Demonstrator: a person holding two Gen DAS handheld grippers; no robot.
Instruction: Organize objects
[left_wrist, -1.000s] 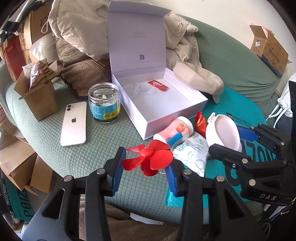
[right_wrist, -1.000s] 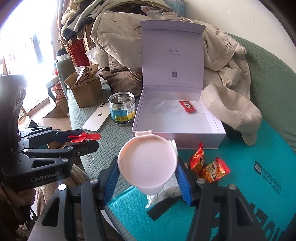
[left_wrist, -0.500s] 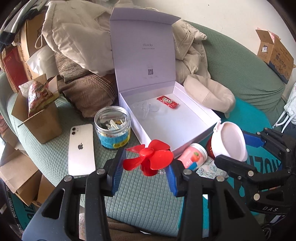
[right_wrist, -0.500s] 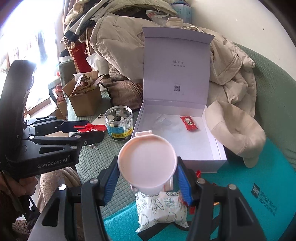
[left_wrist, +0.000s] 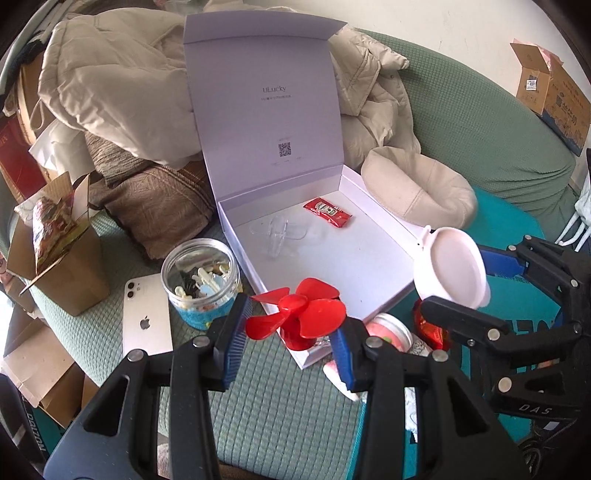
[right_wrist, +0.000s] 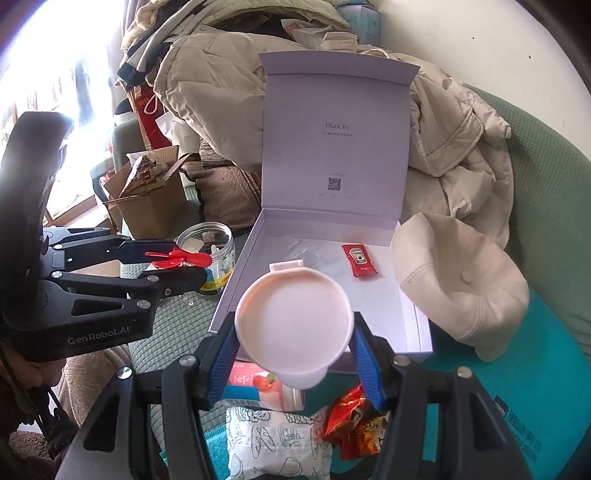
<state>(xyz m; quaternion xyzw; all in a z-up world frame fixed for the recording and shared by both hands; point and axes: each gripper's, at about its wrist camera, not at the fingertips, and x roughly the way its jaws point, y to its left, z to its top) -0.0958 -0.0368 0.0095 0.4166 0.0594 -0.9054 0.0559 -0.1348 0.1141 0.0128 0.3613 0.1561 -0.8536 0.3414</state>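
Observation:
My left gripper (left_wrist: 290, 332) is shut on a small red fan (left_wrist: 325, 317), held above the near corner of the open white box (left_wrist: 373, 269). To its right, my right gripper (left_wrist: 463, 284) is shut on a round white lidded container (left_wrist: 454, 266), which hangs over the box's front right edge. In the right wrist view the container (right_wrist: 291, 317) fills the space between the blue pads, and the left gripper (right_wrist: 181, 262) holds the fan (right_wrist: 177, 256) at the left. A red ketchup packet (left_wrist: 327, 212) and a clear plastic piece (left_wrist: 277, 232) lie inside the box.
A glass jar (left_wrist: 201, 280) and a white phone (left_wrist: 146, 325) sit left of the box. A pink bottle (right_wrist: 258, 387), a patterned pouch (right_wrist: 280, 443) and red snack packets (right_wrist: 354, 421) lie below the grippers. A beige cap (left_wrist: 417, 188), coats and a cardboard box (left_wrist: 62, 266) surround it.
Both grippers have moved forward toward the white box with the fan and the container still held; the box now looks larger and nearer.

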